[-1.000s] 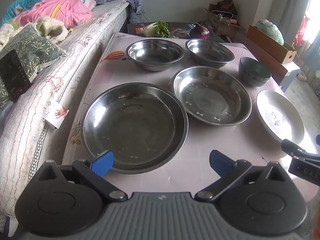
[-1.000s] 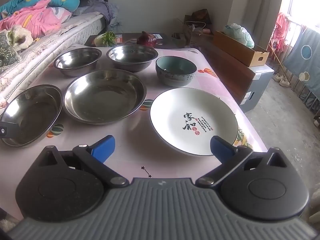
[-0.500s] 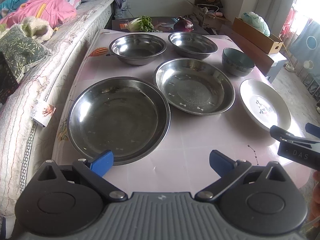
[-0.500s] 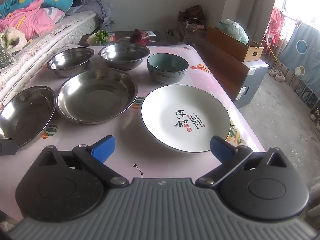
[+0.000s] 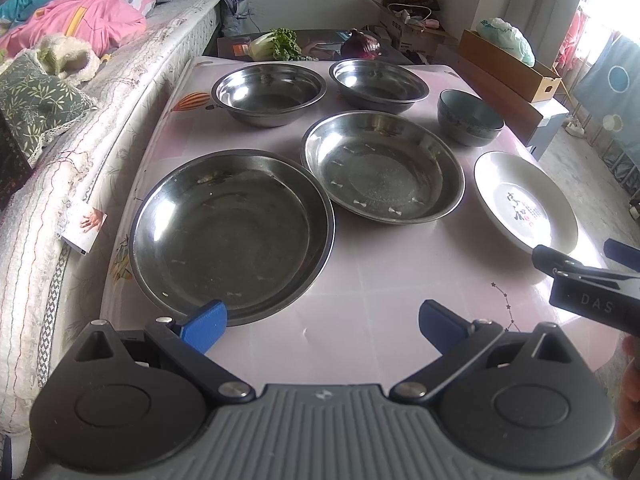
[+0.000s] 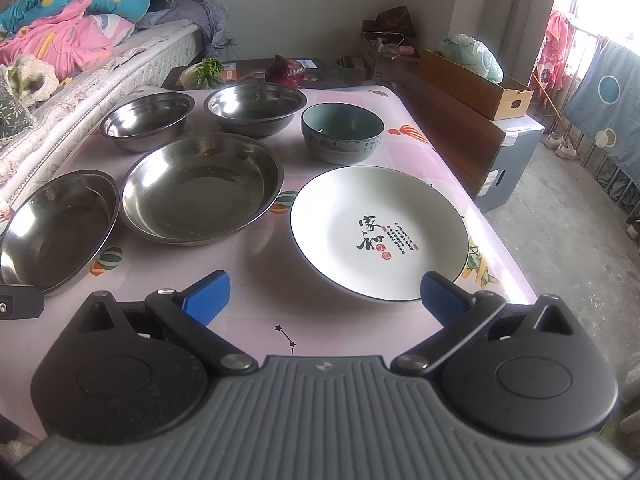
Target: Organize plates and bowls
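Observation:
On the pink table (image 5: 360, 288) lie two steel plates: a large one (image 5: 232, 232) at front left and a smaller one (image 5: 382, 166) behind it to the right. Two steel bowls (image 5: 268, 92) (image 5: 378, 84) stand at the back. A dark ceramic bowl (image 6: 342, 132) and a white plate with writing (image 6: 378, 232) are on the right. My left gripper (image 5: 322, 320) is open and empty just before the large steel plate. My right gripper (image 6: 324, 296) is open and empty at the white plate's near rim.
A bed with quilts (image 5: 72, 92) runs along the table's left side. Vegetables (image 5: 276, 44) lie on a low surface behind the table. A wooden cabinet with a cardboard box (image 6: 476, 88) stands to the right. The right gripper shows in the left wrist view (image 5: 592, 288).
Both grippers have drawn back and shifted slightly; the left view has swung right so the white plate shows more fully. All dishes stay in place and both grippers stay open.

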Demonstrator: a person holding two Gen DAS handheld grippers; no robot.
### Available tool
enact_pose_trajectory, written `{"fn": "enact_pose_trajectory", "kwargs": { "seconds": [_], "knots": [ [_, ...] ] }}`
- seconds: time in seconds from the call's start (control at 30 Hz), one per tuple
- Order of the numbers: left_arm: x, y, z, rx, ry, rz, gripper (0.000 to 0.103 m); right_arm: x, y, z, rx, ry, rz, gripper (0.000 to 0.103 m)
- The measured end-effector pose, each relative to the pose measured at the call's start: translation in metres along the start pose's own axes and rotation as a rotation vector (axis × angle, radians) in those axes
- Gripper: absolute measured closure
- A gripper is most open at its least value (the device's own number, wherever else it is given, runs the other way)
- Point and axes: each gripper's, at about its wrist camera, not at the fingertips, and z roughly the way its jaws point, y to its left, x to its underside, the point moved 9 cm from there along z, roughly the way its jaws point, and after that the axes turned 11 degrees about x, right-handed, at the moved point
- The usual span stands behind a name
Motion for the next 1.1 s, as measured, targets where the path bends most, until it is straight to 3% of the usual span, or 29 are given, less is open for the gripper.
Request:
{"fn": "enact_pose_trajectory", "kwargs": {
  "seconds": [1.1],
  "knots": [
    [0.0018, 0.0006, 0.0026, 0.002, 0.007, -0.003, 0.0, 0.0031, 0.0056, 0.0003, -0.02, 0.021, -0.005, 0.001]
  ]
}}
